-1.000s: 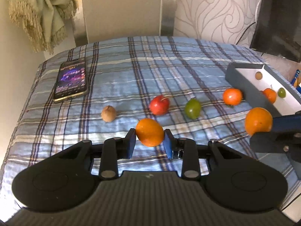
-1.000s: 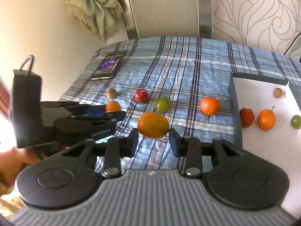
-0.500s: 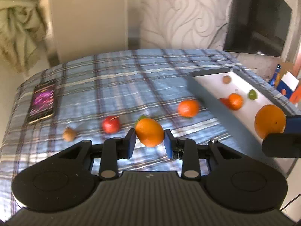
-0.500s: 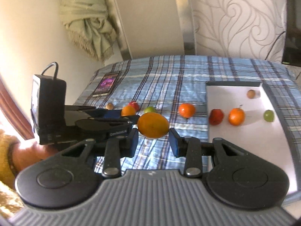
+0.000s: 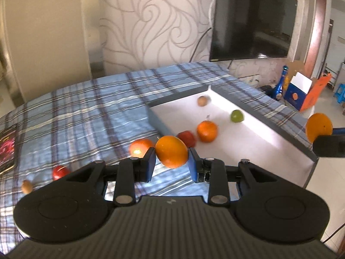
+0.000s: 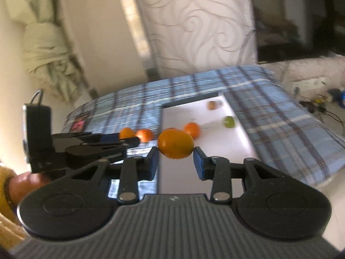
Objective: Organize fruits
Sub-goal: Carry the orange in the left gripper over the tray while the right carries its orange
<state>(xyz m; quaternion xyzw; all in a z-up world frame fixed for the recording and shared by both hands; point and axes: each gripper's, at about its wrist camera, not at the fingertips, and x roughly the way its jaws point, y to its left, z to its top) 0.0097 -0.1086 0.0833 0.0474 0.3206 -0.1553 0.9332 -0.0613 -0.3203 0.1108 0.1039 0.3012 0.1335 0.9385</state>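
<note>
My left gripper is shut on an orange, held above the bed near the tray's near-left corner. My right gripper is shut on another orange, over the tray's near end; that orange also shows at the right edge of the left wrist view. The white tray with grey walls holds a red fruit, a tangerine, a green fruit and a brown fruit. On the blanket lie a tangerine, a red fruit and a brown fruit.
The bed has a blue plaid blanket. A phone lies at its left edge. A television hangs on the patterned wall behind. Boxes and a bottle stand on the floor to the right.
Both grippers, each still holding its orange, have swung right toward the tray. The tray now fills the middle of both views and the loose fruits have slid to the left.
</note>
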